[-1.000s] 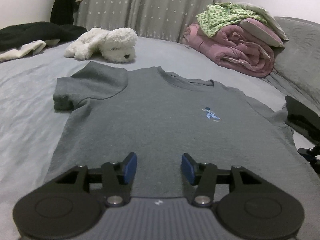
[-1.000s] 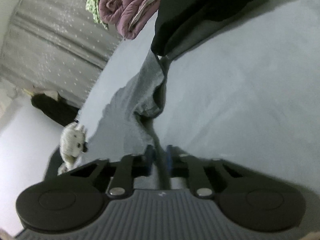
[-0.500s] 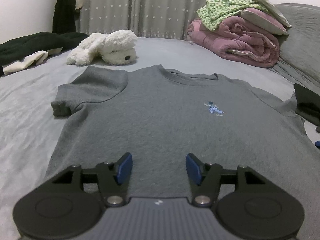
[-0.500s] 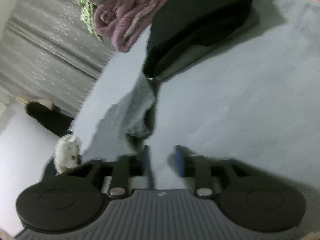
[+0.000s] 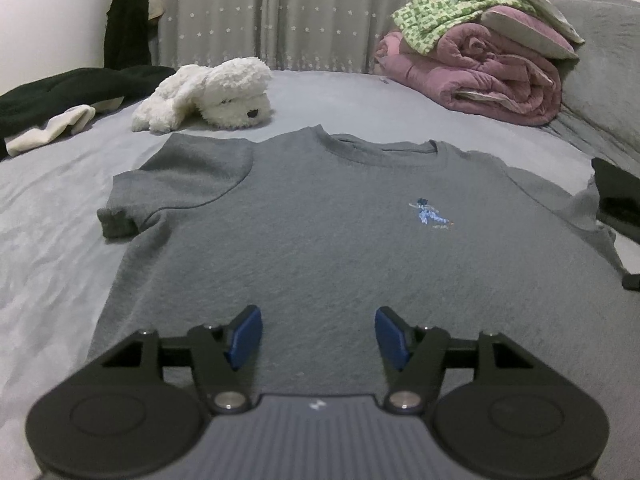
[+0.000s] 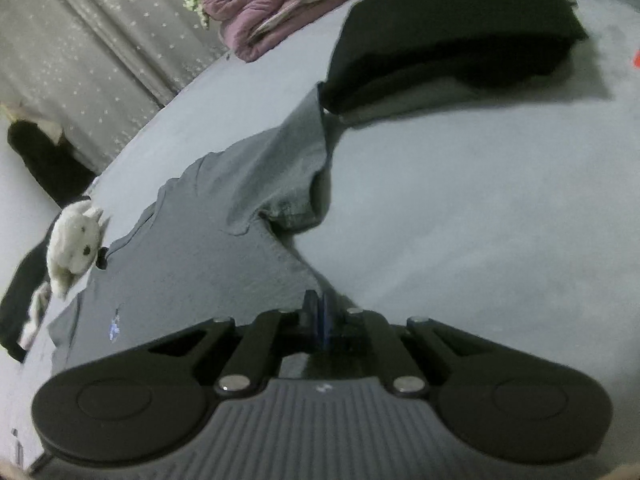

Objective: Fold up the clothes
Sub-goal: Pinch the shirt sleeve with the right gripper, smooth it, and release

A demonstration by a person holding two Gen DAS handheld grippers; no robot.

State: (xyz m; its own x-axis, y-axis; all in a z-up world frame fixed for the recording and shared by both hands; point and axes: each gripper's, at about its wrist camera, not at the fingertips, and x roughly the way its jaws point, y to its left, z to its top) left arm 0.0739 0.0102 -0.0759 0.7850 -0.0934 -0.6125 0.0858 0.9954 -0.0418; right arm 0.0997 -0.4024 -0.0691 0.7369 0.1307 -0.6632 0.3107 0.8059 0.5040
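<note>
Nearest in the left wrist view, the left tongs (image 5: 318,334) are seen spread, having just been opening, with nothing between the blue pads; they hover over the lower part of the grey T-shirt (image 5: 320,240). In the right wrist view the right tongs (image 6: 318,320) are pressed fully together at the near side edge of the shirt; whether a fold of cloth is pinched between the pads cannot be told, since the edge meets them just where they close. The shirt is laid front up and flat on the bed (image 5: 48,232), its hem toward the tongs and its collar toward the far side, with a small blue emblem (image 5: 430,212) on the chest. The left sleeve (image 5: 176,184) is spread out with its cuff slightly turned, while the right sleeve (image 6: 296,172) is bunched and reaches toward a folded black garment (image 6: 452,28) lying just beyond it. No fold appears in the shirt yet, so the task is judged to be at its start: spreading is largely done, the right sleeve probably needs smoothing, and the side and lengthwise folds are all left. Farther off, a white plush dog (image 5: 216,94) lies beyond the collar, dark clothes (image 5: 64,92) at the far left, and a rolled pink quilt (image 5: 476,76) at the far right before the curtain (image 5: 280,12).
</note>
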